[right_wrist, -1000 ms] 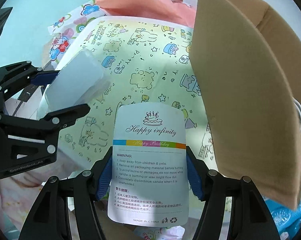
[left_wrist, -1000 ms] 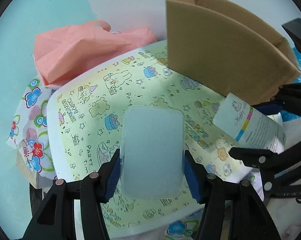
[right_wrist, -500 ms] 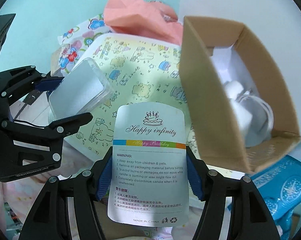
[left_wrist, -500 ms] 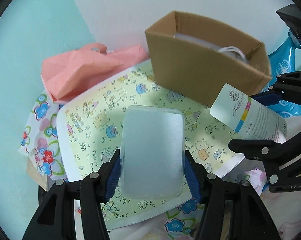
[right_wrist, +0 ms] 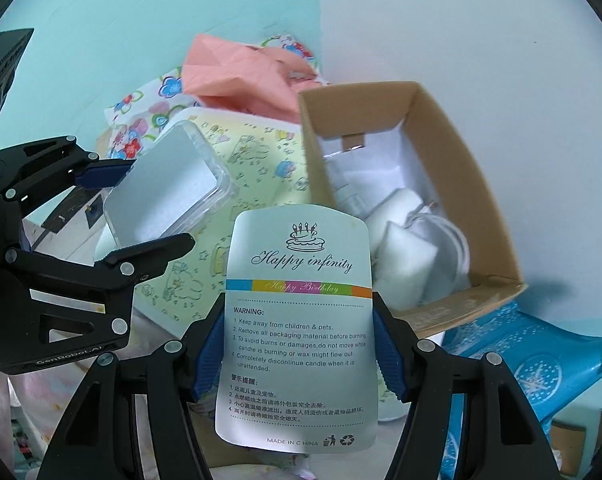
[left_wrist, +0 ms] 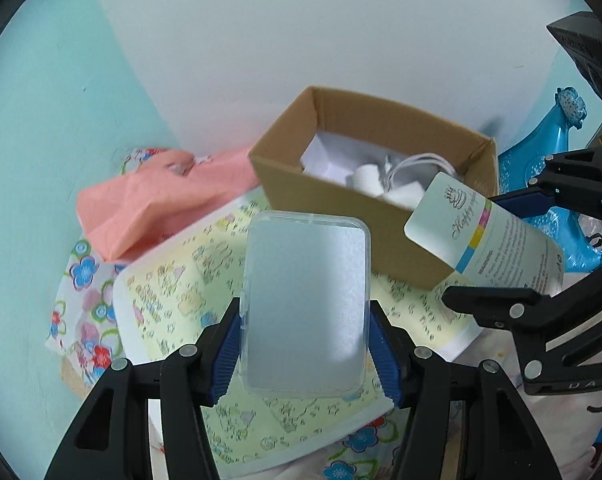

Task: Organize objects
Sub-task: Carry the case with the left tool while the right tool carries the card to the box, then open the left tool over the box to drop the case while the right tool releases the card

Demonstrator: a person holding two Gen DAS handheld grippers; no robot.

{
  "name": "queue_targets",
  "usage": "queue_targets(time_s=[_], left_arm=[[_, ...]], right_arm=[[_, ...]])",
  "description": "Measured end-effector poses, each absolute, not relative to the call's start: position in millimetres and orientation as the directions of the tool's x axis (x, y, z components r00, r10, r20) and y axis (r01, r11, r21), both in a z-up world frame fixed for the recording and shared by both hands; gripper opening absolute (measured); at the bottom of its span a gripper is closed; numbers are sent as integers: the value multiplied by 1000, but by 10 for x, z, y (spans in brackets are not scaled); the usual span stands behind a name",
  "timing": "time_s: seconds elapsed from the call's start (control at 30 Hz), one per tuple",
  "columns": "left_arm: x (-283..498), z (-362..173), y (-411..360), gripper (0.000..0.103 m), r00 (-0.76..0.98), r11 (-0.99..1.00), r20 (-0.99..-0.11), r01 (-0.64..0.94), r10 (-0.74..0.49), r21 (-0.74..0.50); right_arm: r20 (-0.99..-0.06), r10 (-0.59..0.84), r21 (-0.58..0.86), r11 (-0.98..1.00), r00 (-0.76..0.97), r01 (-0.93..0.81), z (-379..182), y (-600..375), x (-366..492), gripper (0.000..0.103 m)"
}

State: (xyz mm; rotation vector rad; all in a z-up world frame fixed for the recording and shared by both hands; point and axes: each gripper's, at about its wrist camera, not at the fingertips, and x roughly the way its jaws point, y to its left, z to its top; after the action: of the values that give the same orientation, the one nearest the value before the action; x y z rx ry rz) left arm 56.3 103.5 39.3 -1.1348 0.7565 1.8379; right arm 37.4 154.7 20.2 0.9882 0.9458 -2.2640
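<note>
My left gripper (left_wrist: 305, 340) is shut on a clear frosted plastic case (left_wrist: 307, 300), held flat above a yellow cartoon-print box (left_wrist: 173, 300). The same case (right_wrist: 165, 192) shows at the left of the right wrist view, between the left gripper's fingers (right_wrist: 101, 172). My right gripper (right_wrist: 297, 350) is shut on a white candle package (right_wrist: 299, 332) printed "Happy infinity" with a warning text; this package (left_wrist: 489, 240) hangs in front of the cardboard box's near wall. The open cardboard box (left_wrist: 381, 216) holds white chargers and cables (right_wrist: 405, 256).
A pink paper bag (left_wrist: 157, 200) and floral wrapping (left_wrist: 85, 280) lie behind and left of the yellow box (right_wrist: 257, 160). A blue plastic stool (right_wrist: 533, 364) stands at the right. White and teal walls meet behind the cardboard box (right_wrist: 477, 184).
Both grippers have risen with their loads still held. The cardboard box now sits lower and farther in view, and its inside with the white items shows.
</note>
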Motion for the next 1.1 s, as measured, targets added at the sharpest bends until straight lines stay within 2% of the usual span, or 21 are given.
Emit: queue_targets(time_s=[0.47, 1.03, 1.1], left_arm=[[326, 442, 1839, 60, -235, -423, -894, -904, 383, 56], [56, 148, 2353, 60, -204, -414, -902, -910, 381, 31], [37, 136, 2368, 61, -187, -418, -906, -908, 380, 12]], right_arm=[[-755, -130, -396, -692, -643, 604, 567, 1807, -238, 68], [-775, -119, -369, -712, -621, 597, 545, 1873, -748, 68], [-759, -101, -398, -709, -643, 582, 542, 1870, -763, 68]])
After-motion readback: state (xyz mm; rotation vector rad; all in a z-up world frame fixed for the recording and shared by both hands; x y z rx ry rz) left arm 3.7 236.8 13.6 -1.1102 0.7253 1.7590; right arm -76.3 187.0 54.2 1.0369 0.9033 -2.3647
